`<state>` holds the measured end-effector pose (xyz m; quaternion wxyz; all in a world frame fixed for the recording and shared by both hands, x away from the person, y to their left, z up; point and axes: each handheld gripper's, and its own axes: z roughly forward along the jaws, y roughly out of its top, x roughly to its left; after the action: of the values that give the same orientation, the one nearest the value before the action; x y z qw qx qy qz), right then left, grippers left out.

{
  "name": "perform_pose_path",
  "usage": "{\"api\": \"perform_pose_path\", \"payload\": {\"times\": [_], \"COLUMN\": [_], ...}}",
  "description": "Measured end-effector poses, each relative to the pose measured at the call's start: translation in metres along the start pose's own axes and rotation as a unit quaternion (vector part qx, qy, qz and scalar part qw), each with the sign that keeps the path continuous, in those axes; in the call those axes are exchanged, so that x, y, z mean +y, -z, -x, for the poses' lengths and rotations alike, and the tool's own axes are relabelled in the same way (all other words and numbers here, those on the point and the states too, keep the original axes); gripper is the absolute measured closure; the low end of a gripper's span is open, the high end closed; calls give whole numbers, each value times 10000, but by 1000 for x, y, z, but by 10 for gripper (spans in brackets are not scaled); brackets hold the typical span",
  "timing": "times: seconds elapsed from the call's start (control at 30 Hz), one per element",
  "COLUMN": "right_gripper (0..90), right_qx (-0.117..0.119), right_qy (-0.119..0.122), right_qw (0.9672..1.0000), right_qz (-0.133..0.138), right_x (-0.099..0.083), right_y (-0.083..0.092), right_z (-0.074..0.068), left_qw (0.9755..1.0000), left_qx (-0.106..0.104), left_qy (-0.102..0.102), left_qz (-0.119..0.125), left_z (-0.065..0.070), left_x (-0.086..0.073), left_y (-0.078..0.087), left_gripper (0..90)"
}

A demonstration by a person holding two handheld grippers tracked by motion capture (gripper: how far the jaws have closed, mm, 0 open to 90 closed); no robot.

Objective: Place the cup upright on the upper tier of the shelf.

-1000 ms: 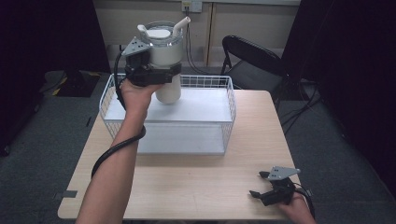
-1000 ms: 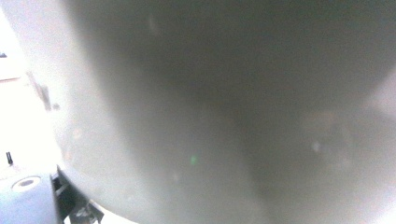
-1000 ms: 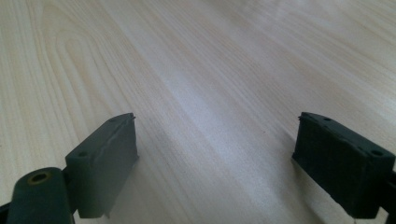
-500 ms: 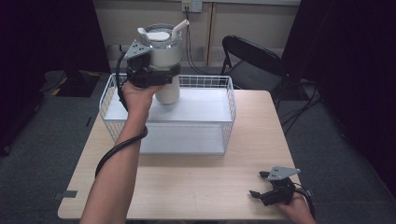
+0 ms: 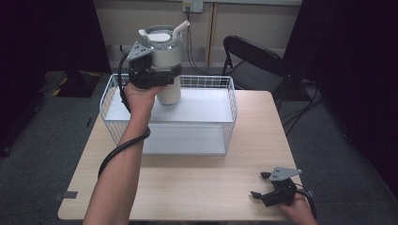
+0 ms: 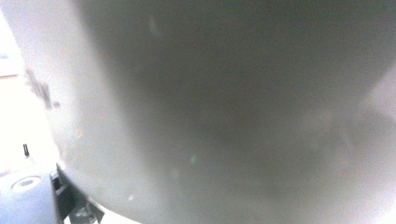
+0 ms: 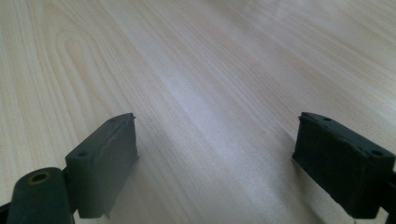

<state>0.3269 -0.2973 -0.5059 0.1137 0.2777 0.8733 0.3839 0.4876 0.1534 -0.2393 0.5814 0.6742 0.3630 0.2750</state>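
A white tumbler point(image 5: 165, 51) with a clear lid and a bent straw hangs upright over the far left part of a white wire basket point(image 5: 232, 96). My left gripper point(image 5: 157, 77) is shut on the tumbler's middle, and the tumbler's wall point(image 6: 210, 112) looms blurred right in front of the left gripper view's camera. My right gripper point(image 5: 258, 184) rests on the wooden table point(image 5: 197, 183) near its front right corner. It is open point(image 7: 217, 135), with only bare wood between its jaws.
The basket has a white liner and takes up the table's far middle. A black folding chair point(image 5: 253, 61) stands behind the table at the right. Dark curtains flank the scene, and a cable hangs down the back wall.
My left gripper has raised the tumbler slightly above the basket. The right gripper has stayed put.
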Motion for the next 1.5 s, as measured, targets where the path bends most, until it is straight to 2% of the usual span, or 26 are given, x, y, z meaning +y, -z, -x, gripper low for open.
{"api": "perform_pose_path", "payload": {"times": [0.27, 0.77, 1.5], "right_gripper": [125, 125, 125], "right_qx": [0, 0, -1], "right_qy": [2, 1, 2], "right_qw": [10000, 10000, 10000], "right_qz": [0, 0, 0], "right_x": [0, 0, 0], "right_y": [0, 0, 0], "right_z": [0, 0, 0], "left_qw": [10000, 9999, 9999], "left_qx": [39, 89, 143], "left_qy": [-60, 16, 7], "left_qz": [3, 50, -44], "left_z": [0, 0, -1], "left_x": [-1, -7, -16], "left_y": [0, -1, -3], "left_gripper": [92, 92, 91]}}
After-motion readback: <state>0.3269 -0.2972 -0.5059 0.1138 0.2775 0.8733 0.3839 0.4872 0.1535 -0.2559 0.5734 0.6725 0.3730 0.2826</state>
